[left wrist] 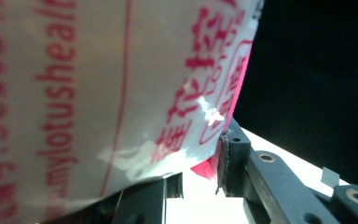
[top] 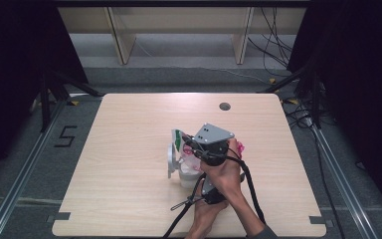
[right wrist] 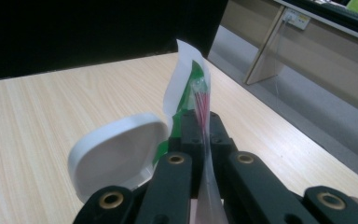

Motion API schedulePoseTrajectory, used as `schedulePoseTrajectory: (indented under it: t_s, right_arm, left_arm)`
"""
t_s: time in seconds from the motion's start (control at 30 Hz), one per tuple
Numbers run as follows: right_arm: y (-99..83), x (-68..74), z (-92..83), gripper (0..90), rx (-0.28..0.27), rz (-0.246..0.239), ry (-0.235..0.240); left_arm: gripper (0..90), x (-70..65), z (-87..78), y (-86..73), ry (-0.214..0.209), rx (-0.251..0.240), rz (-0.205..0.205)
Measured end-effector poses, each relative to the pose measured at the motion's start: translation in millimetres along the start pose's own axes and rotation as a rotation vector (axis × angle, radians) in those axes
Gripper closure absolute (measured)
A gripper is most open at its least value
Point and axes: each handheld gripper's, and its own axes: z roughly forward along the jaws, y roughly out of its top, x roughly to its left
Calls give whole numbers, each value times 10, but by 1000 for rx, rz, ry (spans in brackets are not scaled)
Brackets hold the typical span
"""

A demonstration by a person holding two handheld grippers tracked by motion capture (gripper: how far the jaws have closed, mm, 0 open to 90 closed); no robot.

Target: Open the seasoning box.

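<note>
A white plastic packet (left wrist: 98,93) with red print stands in a white tub (top: 186,180) near the middle of the table (top: 129,149). The tub's round lid (right wrist: 116,156) hangs open to one side. My left gripper (left wrist: 200,175) comes in from the near side, and its jaws press on the packet's lower part. In the high view the left gripper (top: 199,175) sits under the person's hands. My right gripper (right wrist: 200,122) is shut on the packet's thin top edge, where a green and white flap (right wrist: 186,79) sticks up. From above, the right gripper (top: 193,148) carries its grey plate over the packet.
A round cable hole (top: 224,106) lies in the far right part of the tabletop. Black cables (top: 251,189) trail from the grippers to the near edge. Dark curtains flank the table, and wooden furniture legs (top: 122,40) stand beyond it.
</note>
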Motion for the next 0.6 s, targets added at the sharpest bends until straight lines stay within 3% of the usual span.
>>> schedulePoseTrajectory:
  t_s: [0.1, 0.23, 0.33, 0.6]
  right_arm:
    - [-4, 1, 26, 898, 7, -20, 1]
    - [-9, -5, 28, 898, 3, -18, 0]
    - [-9, 9, 44, 898, 10, -16, -2]
    - [-18, 0, 46, 898, 12, -18, -6]
  left_arm:
    - [744, -9, 4, -18, 11, -5, -14]
    - [743, -6, -5, -7, 4, 2, 0]
    - [743, -11, 14, -14, 10, -7, -21]
    - [743, 2, 4, -21, -2, 1, -7]
